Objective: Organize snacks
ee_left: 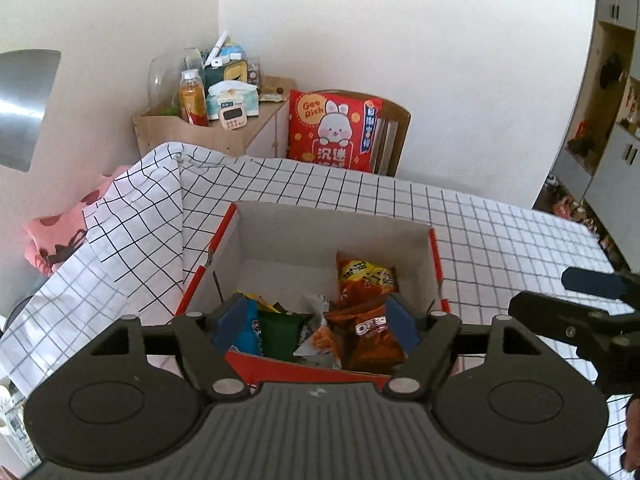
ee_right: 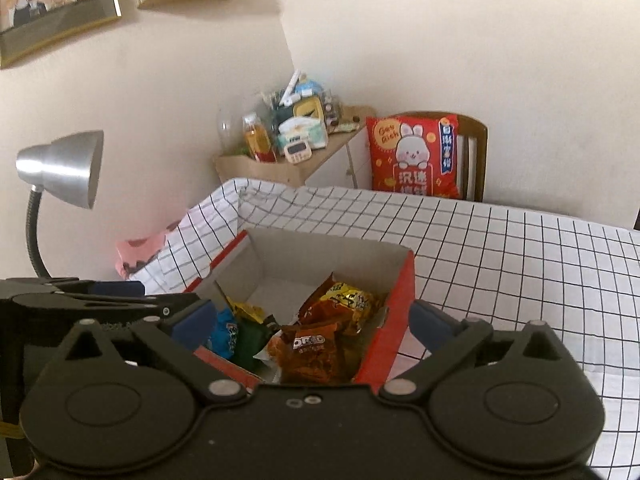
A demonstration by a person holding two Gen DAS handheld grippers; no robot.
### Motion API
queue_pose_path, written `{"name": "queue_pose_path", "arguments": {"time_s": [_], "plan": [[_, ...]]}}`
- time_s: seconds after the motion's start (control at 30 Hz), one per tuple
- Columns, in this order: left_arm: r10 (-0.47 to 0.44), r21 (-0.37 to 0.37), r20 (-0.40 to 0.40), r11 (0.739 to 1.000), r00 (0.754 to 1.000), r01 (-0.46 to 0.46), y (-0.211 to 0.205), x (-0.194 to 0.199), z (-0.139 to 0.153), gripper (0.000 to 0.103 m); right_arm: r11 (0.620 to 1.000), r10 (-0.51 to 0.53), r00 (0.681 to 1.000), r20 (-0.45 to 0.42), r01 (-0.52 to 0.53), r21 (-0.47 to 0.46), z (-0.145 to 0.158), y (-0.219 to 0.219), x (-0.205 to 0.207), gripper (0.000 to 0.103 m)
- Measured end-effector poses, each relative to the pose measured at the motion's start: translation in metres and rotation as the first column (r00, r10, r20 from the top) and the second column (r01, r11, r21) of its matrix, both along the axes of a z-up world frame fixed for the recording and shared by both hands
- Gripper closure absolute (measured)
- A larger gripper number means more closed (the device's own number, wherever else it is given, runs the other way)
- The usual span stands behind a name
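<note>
The red cardboard box (ee_left: 436, 264) sits on the checked tablecloth (ee_left: 500, 232) with the snack packets heaped at its near end, the orange Oreo packet (ee_left: 372, 336) lying directly ahead of and below the left gripper (ee_left: 320, 320), whose fingers are spread wide and hold nothing. The right gripper (ee_right: 312, 320) hovers equally spread and empty, straddling the box's right wall. Both seem about equally near, the Oreo packet's long axis running roughly away from them

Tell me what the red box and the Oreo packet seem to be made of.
Red box: probably cardboard, red printed outside, plain matte grey-white inside, with thin folded walls. Oreo packet: likely plastic film or foil, orange and glossy, crinkled with bright reflections.
</note>
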State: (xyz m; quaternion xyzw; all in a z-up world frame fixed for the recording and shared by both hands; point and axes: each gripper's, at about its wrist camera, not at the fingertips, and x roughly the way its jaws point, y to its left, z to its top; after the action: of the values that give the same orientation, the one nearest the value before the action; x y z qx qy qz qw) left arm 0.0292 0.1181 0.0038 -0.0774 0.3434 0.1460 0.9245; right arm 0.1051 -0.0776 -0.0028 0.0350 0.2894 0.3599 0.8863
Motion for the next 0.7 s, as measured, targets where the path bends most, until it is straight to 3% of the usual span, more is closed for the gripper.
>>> {"name": "queue_pose_path", "arguments": {"time_s": [0.3,0.7], "plan": [[0.028,0.002,0.046,1.0,0.999,-0.029,-0.011,-0.017,0.009,0.008,0.998,-0.066,0.996,0.06,0.064,0.021,0.001,-0.014,-0.017,0.0],[0.029,0.012,0.057,0.999,0.998,-0.03,-0.021,-0.027,0.008,0.008,0.994,-0.106,0.986,0.129,0.11,-0.026,-0.004,-0.012,-0.035,0.0]]}}
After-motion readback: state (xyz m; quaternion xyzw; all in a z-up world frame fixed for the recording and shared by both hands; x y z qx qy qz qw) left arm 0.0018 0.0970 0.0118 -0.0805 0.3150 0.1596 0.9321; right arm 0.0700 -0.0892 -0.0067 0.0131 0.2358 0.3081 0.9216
